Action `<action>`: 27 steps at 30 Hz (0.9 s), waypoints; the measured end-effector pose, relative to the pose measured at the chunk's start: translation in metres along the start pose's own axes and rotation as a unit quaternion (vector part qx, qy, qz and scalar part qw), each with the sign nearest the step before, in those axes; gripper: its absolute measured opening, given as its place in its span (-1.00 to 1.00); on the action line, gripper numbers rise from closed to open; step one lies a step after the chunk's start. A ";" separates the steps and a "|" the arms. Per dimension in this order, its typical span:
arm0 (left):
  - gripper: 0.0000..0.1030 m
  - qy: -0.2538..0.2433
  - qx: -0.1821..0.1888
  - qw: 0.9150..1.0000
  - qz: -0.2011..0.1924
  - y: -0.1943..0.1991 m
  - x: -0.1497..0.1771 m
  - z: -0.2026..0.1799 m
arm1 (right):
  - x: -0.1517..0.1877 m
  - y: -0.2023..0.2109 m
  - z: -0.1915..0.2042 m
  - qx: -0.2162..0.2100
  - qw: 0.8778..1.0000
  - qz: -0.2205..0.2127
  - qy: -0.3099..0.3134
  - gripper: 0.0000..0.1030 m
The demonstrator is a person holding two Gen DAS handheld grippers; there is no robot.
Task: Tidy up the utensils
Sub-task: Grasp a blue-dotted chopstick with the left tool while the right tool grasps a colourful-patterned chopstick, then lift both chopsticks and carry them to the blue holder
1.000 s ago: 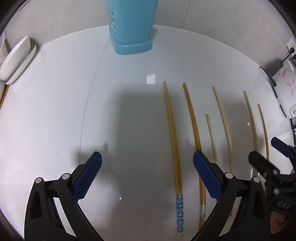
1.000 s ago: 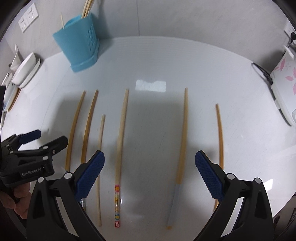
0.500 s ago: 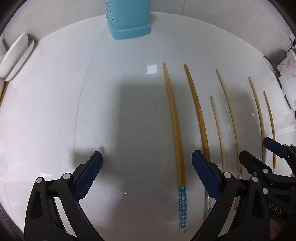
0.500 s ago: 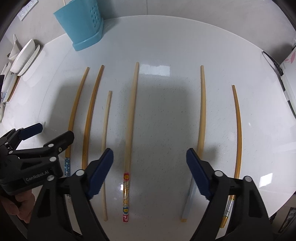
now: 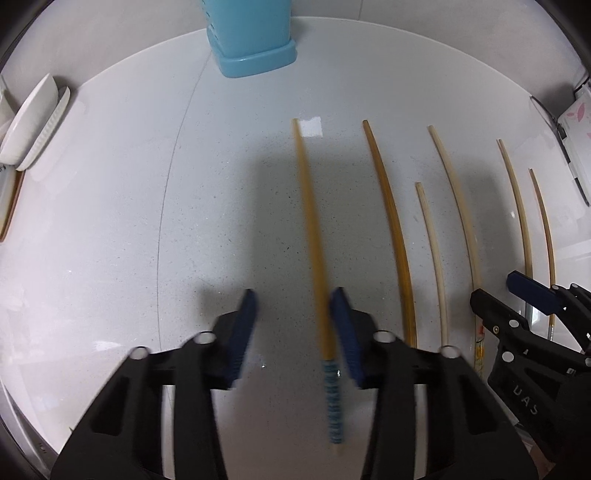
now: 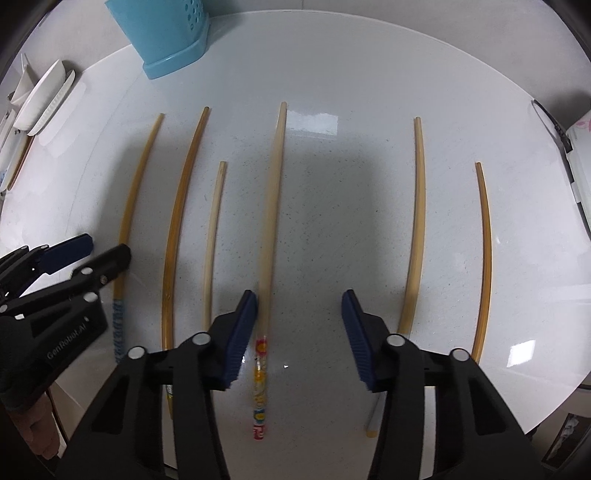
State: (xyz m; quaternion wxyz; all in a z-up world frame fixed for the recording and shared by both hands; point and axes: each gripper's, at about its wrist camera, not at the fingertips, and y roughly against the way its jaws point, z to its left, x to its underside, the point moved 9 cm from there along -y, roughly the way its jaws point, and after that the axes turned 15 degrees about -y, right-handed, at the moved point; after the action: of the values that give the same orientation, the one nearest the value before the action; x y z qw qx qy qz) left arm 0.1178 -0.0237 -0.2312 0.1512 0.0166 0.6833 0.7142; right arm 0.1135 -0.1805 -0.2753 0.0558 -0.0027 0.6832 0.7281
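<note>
Sorting so far: 6 chopsticks are lying in a row on the white table, none yet in the blue holder.
Left gripper: jaws are standing apart, straddling the blue-tipped chopstick, which is lying close to the right-hand pad.
Right gripper: jaws are standing apart around the flower-tipped chopstick, which is sitting against the left-hand pad.
Remaining: gripping, lifting, carrying everything to the holder, by my judgement.

Glossy speckled white table; smooth wooden chopsticks; blue plastic holder.
</note>
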 end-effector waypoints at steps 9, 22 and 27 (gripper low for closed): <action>-0.86 0.008 0.027 1.000 -0.002 0.001 -0.006 0.009 | -0.007 0.000 0.010 0.002 1.000 0.018 0.012 -0.88; -0.87 0.017 0.050 0.998 -0.016 0.003 -0.003 0.013 | -0.013 0.009 0.019 -0.011 1.000 0.012 0.014 -0.89; -0.87 0.020 0.052 0.998 -0.024 0.009 0.005 0.019 | -0.013 0.010 0.018 -0.018 1.000 0.005 0.013 -0.89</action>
State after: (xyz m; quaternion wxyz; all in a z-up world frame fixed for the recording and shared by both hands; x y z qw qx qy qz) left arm 0.1157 -0.0044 -0.2217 0.1537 -0.0062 0.7229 0.6736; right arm 0.1268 -0.1642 -0.2634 0.0431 -0.0102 0.6708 0.7403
